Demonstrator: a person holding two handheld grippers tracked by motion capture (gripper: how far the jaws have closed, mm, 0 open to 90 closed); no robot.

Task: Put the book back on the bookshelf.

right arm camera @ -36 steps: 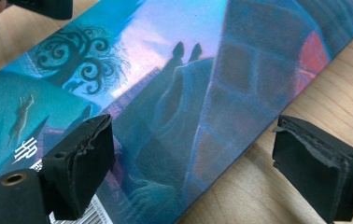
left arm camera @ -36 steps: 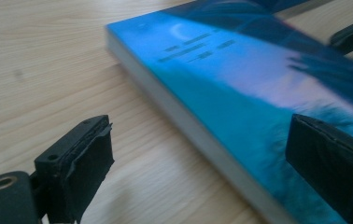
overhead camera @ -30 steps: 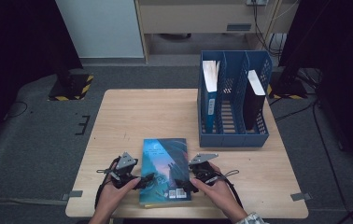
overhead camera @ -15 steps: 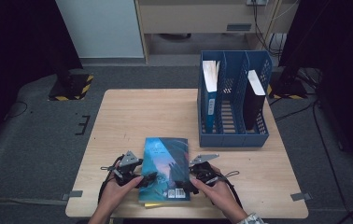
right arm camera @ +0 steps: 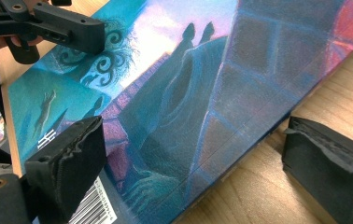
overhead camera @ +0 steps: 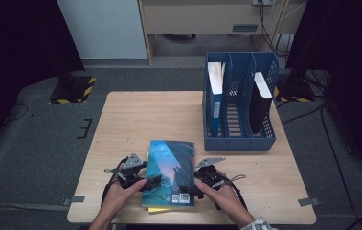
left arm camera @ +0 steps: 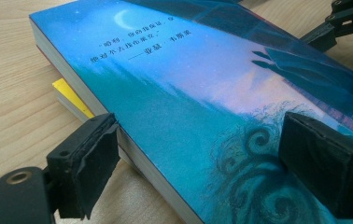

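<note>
Blue-green glossy paperback with a night-sky cover (overhead camera: 170, 171) lies flat on the pale wooden table (overhead camera: 136, 124), stacked on a yellow-edged book (left arm camera: 70, 93) peeking out beneath, and both tools straddle it at its near end. The left gripper (overhead camera: 146, 182) has its jaws spread, one pad beside the page edge and one over the cover, nothing pinched; the right gripper (overhead camera: 192, 184) has just been opening its jaws, with the book's other long edge between them but unpressed. To do this well, I judge each lower pad wants to slide under the top book alone, clear of the yellow one below, then both squeeze evenly so it lifts level. Beyond the right gripper's tips stands the blue perforated plastic file rack (overhead camera: 239, 108), a blue-spined book (overhead camera: 215, 96) and a black one (overhead camera: 260, 100) upright in it, with an open slot between them. Ahead of the left gripper the tabletop runs bare, and the table's near edge sits close behind both hands.
</note>
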